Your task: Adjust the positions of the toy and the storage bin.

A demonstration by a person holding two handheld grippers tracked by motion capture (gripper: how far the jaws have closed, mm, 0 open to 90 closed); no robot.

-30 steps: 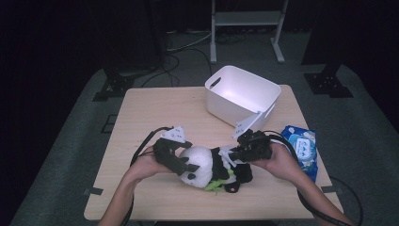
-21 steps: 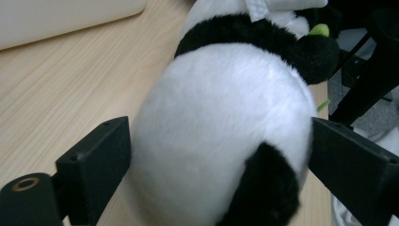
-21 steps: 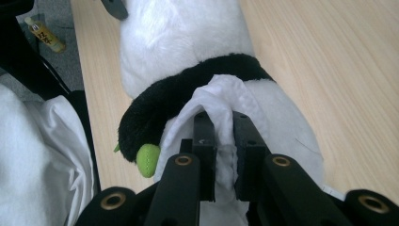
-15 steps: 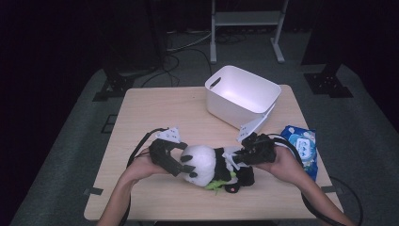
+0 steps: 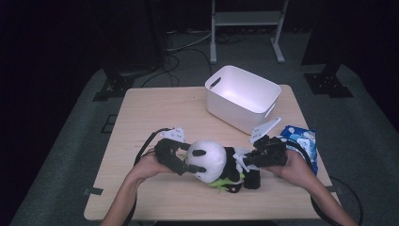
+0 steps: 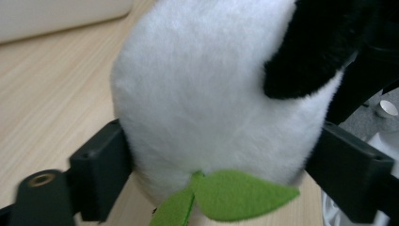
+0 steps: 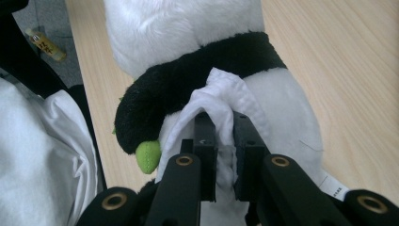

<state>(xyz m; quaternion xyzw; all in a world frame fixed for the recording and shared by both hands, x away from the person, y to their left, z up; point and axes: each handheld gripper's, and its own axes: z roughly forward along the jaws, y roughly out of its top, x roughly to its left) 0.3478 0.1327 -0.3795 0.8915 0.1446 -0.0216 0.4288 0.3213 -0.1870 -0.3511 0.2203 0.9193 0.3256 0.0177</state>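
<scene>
A plush panda [image 5: 214,162] lies on its side on the wooden table [image 5: 155,113], close to the near edge, between the person's two hands. Its white head points to the left and its black and white body goes to the right.

The left gripper [image 5: 181,162] is at the head of the panda. In the left gripper view the two black jaws stand wide, one on each side of the round white head [image 6: 207,89], and both pads touch the fur. The jaws have just been closing a little, with the head between them. A green felt leaf [image 6: 233,190] hangs under the head, between the jaws.

The right gripper [image 5: 244,162] is at the body of the panda, on the right side. In the right gripper view its jaws are almost together, and a fold of white cloth [image 7: 226,110] is pinched between them. This cloth sits on the panda's body, just beside the black arm [image 7: 188,89], which ends at a small green piece [image 7: 148,155].

A white plastic bin [image 5: 242,96] stands farther back on the table, well apart from the panda. A blue and white packet [image 5: 301,141] lies near the right edge of the table, just beside the right hand [image 5: 296,167].
</scene>
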